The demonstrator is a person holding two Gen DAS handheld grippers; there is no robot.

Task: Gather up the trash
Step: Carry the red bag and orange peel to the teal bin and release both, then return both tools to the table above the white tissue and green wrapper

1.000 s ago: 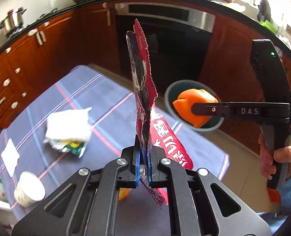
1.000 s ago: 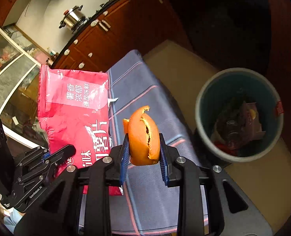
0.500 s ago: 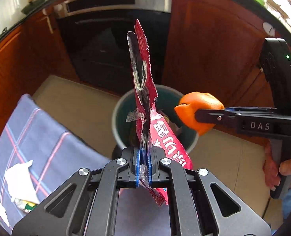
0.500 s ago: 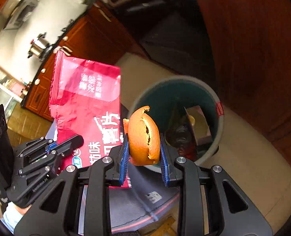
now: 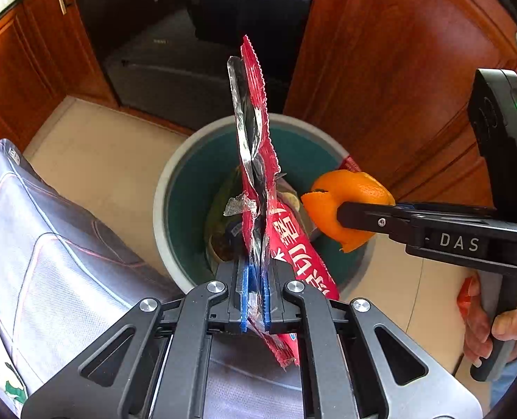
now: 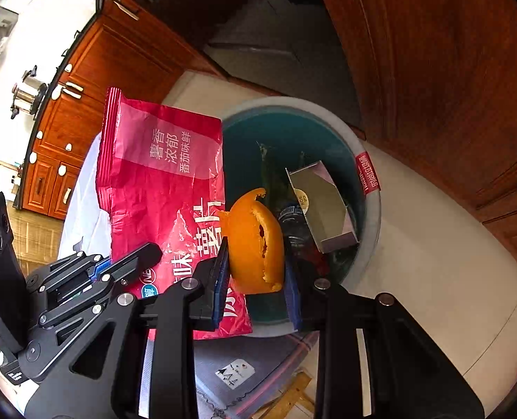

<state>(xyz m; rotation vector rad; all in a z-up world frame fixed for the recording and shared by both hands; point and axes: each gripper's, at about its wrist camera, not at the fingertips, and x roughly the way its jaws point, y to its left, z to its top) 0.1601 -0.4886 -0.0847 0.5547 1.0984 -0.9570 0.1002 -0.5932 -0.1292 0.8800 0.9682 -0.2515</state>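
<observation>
Cabinets (image 5: pixel 380 70) of reddish wood fill the far side of both views, with a dark oven front (image 5: pixel 174 35) between them and pale floor tiles (image 5: pixel 94 146) below. Nearer, on the left, a cloth (image 5: pixel 49 244) of grey-blue with red lines covers the counter and hangs over its edge.

A round bin (image 5: pixel 188 160) with a grey rim and teal inside stands on the floor just beyond the cloth's edge. It already holds rubbish, among it a small open cardboard box (image 6: pixel 323 209) and some dark wrappers.

A red snack bag (image 6: pixel 160 181) with white lettering hangs over the near left part of the bin. The left tool (image 5: pixel 255 293) is pressed together on the bag's lower edge, its blue pads flat against the foil, and the bag stands upright and edge-on in the left view.

A piece of orange peel (image 6: pixel 255 241) is above the bin's near right side, to the right of the bag and apart from it. The right tool (image 6: pixel 256 272) pinches the peel between its blue pads, partly spread to the peel's width. A hand (image 5: pixel 502 328) grips that tool's handle at the right edge of the left view.
</observation>
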